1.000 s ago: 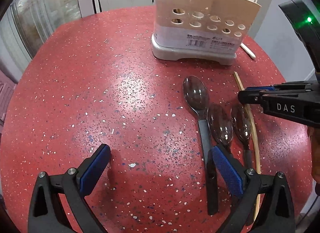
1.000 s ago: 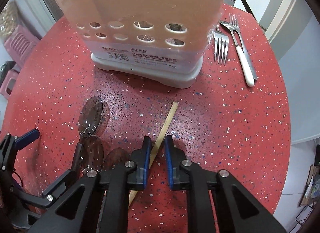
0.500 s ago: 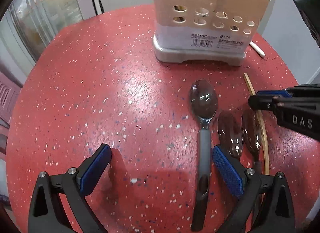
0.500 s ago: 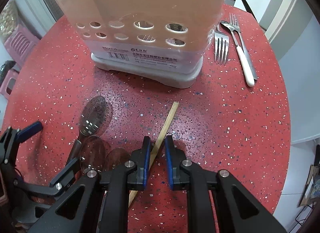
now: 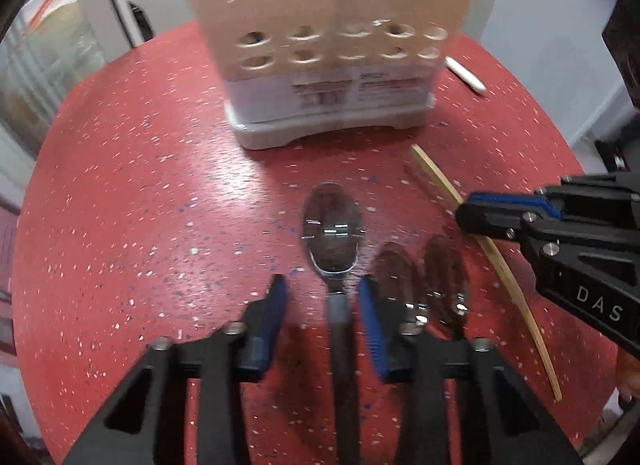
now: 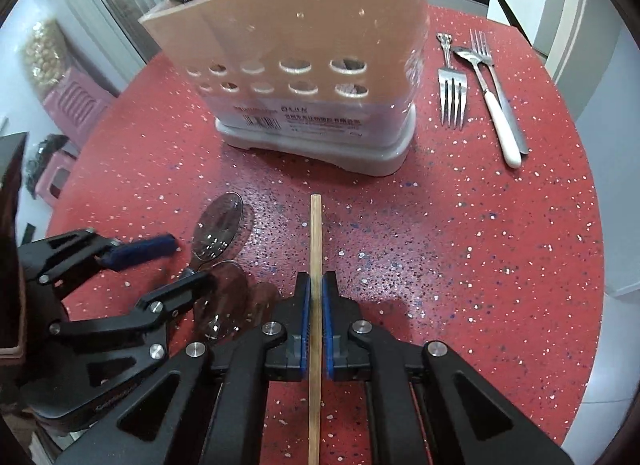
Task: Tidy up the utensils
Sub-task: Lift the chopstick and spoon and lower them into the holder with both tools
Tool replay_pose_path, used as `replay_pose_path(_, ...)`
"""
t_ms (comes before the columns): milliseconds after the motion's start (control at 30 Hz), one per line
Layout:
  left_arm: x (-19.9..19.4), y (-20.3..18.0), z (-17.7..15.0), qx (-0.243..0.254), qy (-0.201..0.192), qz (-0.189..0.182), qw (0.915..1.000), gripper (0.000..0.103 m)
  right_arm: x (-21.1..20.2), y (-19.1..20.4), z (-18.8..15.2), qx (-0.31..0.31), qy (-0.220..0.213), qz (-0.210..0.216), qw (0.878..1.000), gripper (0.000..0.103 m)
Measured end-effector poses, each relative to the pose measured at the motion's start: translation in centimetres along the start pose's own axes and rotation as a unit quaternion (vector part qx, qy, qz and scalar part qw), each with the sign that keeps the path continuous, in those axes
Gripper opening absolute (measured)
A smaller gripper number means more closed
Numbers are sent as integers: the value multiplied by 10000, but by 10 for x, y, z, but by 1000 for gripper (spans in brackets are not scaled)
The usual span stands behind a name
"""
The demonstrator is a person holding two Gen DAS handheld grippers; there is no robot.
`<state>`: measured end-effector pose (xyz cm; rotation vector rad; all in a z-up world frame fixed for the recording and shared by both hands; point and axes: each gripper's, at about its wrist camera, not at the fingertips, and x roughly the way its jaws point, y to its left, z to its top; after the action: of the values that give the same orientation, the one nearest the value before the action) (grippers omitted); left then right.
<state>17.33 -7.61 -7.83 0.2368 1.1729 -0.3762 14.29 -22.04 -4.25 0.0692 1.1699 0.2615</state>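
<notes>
My left gripper (image 5: pixel 322 305) straddles the grey handle of a large spoon (image 5: pixel 332 233) lying on the red table (image 5: pixel 120 185). Its jaws are closing, and a gap still shows between the left pad and the handle. Two smaller dark spoons (image 5: pixel 394 277) (image 5: pixel 446 269) lie just right of it. My right gripper (image 6: pixel 316 285) is shut on a wooden chopstick (image 6: pixel 316 233), which points straight ahead toward the beige utensil holder (image 6: pixel 312 85). The left wrist view shows the right gripper (image 5: pixel 480 211) coming in from the right over the chopstick (image 5: pixel 436 177).
The holder (image 5: pixel 328 65) stands at the back of the table with utensils in it. Right of it lie a fork (image 6: pixel 452 97), a white-handled utensil (image 6: pixel 500 125) and another fork. A pink stool (image 6: pixel 76 105) stands beyond the table's left edge.
My left gripper moved right over the large spoon and its wide jaws narrowed around the handle. My right gripper closed on the chopstick, which turned from slanted to straight ahead.
</notes>
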Motion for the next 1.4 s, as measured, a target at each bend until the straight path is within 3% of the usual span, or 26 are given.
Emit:
replay_pose_path(33, 0, -3, 0, 70, 1, -3, 10000, 35, -4, -3, -1, 12, -45, 48, 10000, 6)
replay_pose_path(167, -6, -12, -8, 17, -173, 28, 9998, 35, -16, -11, -5, 110, -219, 246, 9994, 6)
replay_pose_path(333, -30, -5, -25, -281, -746, -19, 9968, 35, -32, -25, -9, 153, -484, 520, 9974, 6)
replay_pose_path(667, -86, 17, -33, -896, -1720, -210, 9808, 35, -85, -18, -15, 90, -1239, 989, 9873, 6)
replay_pose_path(1067, -164, 39, 7, -1148, -2789, -213, 9532, 35, -162, -10, 26, -99, -2177, 1142, 9693, 6)
replay_pose_path(1400, -199, 58, 67, -1318, -3418, -181, 9303, 35, -225, -3, 94, -425, -2908, 747, 9529, 6)
